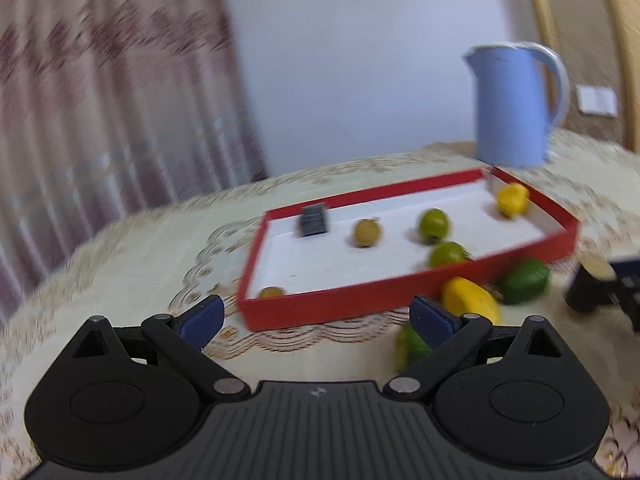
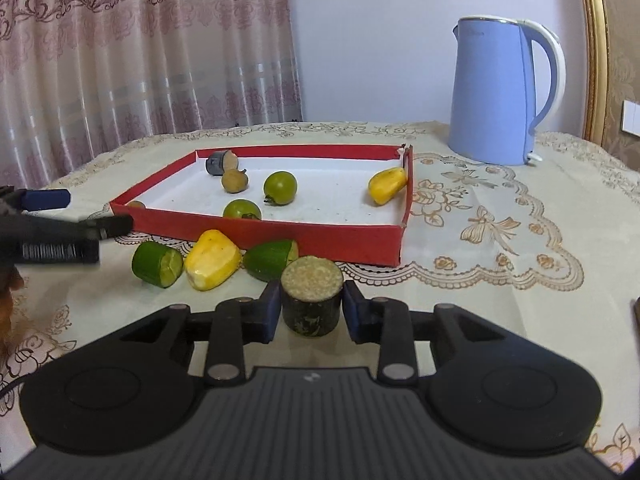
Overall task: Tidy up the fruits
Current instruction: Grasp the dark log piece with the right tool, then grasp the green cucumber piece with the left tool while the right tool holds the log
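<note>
Between the fingers of our right gripper (image 2: 310, 306) stands a dark cylindrical fruit piece (image 2: 311, 300), cut face up, with both blue pads pressed against its sides, so we judge it held. Just ahead of that gripper, on the tablecloth (image 2: 500, 240) against the near wall of the red tray (image 2: 280, 236), lie a green cut piece (image 2: 157, 263), a yellow chunk (image 2: 212, 260) and another green piece (image 2: 269, 260), the last two touching. Farther ahead, inside the tray, sit two green tomatoes (image 2: 280, 187), a brownish small fruit (image 2: 234, 180), a yellow piece (image 2: 386, 186) at the far right wall, and a second dark cylinder (image 2: 220, 162) at the far left corner.

Our left gripper (image 1: 316, 320) hangs with its fingers spread wide and nothing between them; its view is blurred.

The dark cylinder looks stiff and light, with a possibly slick rind; we would grip it low across its round sides and keep it upright. The yellow chunk seems softer and irregular, so a gentle squeeze across its narrow width suits it.

A blue kettle (image 2: 492, 92) stands well beyond, to the right.
</note>
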{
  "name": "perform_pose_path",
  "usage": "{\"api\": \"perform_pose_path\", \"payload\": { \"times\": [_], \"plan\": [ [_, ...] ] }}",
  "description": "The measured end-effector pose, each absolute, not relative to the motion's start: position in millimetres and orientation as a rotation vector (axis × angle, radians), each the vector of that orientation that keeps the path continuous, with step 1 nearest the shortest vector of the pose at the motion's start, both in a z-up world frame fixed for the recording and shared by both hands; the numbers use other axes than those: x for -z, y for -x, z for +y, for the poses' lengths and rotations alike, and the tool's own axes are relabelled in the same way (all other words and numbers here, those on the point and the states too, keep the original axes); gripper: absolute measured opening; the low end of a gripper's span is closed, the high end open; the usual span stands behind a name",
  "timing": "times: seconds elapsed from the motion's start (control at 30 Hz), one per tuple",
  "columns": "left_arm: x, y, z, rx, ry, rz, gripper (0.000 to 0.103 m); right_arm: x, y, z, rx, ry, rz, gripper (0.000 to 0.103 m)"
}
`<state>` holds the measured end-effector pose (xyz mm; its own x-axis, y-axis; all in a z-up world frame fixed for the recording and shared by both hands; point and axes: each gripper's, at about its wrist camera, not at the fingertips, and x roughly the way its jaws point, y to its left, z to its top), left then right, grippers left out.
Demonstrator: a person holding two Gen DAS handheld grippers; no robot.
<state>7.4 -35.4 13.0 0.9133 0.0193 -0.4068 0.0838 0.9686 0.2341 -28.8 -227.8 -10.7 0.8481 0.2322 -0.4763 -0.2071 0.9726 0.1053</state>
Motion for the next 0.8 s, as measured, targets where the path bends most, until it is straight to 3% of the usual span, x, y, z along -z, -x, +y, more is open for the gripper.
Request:
{"api": "perform_pose_path", "payload": {
  "times": [0.3, 0.5, 0.67, 0.8],
  "plan": [
    [-1, -12, -69, 0.081, -0.36, 0.45, 0.1, 11, 29, -230, -0.258, -0.072, 0.509, 0.031],
    [-2, -17, -56, 0.067, -0.298, 0.491, 0.092, 11, 28, -230, -0.265, -0.077, 0.509, 0.031],
    [-1, -24, -51, 0.169, -0.249, 0.555, 0.067, 11, 29, -231, -0.267, -0.075, 0.506, 0.032],
    [4, -32, -61, 0.187, -0.289, 0.581, 0.06, 11, 29, -231, -0.266, -0.074, 0.5, 0.032]
  ]
}}
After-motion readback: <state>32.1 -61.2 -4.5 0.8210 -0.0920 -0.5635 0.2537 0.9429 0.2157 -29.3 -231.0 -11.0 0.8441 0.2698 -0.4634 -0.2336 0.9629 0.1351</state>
